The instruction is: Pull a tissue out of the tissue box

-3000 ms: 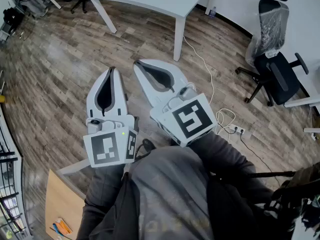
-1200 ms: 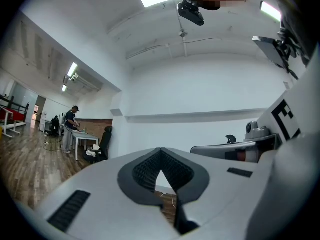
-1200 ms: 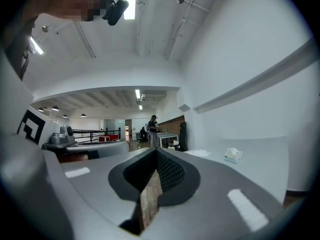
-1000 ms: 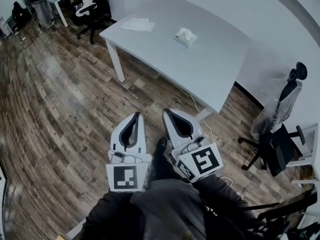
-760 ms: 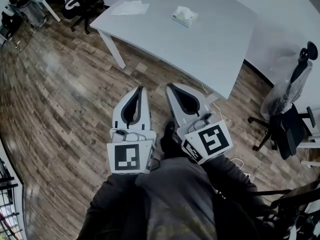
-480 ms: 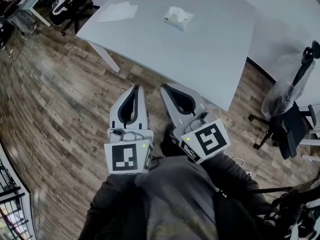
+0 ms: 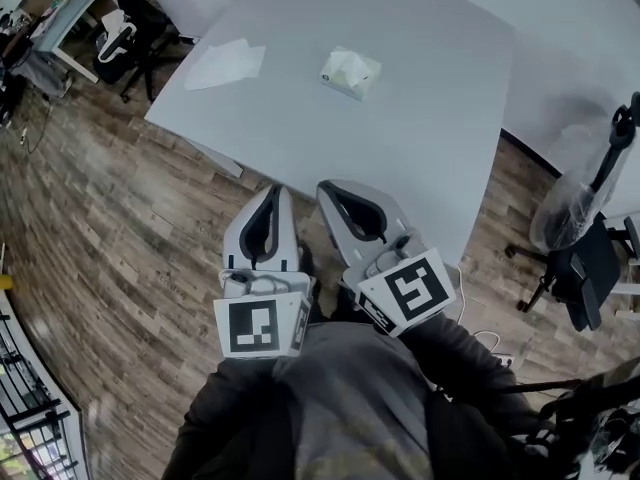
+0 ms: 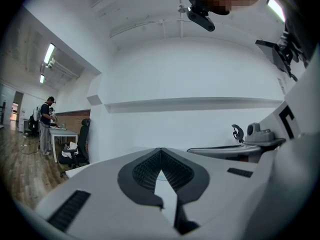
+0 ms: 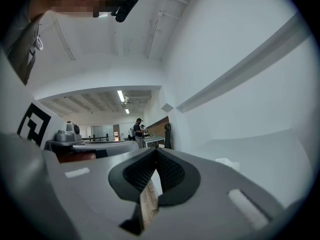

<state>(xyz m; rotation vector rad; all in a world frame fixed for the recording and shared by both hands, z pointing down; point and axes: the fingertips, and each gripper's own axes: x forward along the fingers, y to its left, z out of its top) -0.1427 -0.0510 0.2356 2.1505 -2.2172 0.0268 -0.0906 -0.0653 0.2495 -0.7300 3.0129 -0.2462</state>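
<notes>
Grippers short of the table

Head view: tissue box (image 7: 350, 72) sits upper centre on the white table (image 7: 430, 158), well apart from left gripper (image 7: 268, 200) and right gripper (image 7: 330, 190) at lower centre, probably not yet within reach.
Left gripper view: jaws clenched together, empty.
Right gripper view: jaws likewise closed on nothing.

The left gripper (image 7: 274, 190) and the right gripper (image 7: 323, 186) are held side by side in front of the body, pointed forward, with their tips near each other. On both, the jaws are closed tip to tip with nothing between them. The right gripper is angled slightly leftward. Dark sleeves (image 7: 216, 420) are seen behind the marker cubes (image 7: 258, 326).
</notes>
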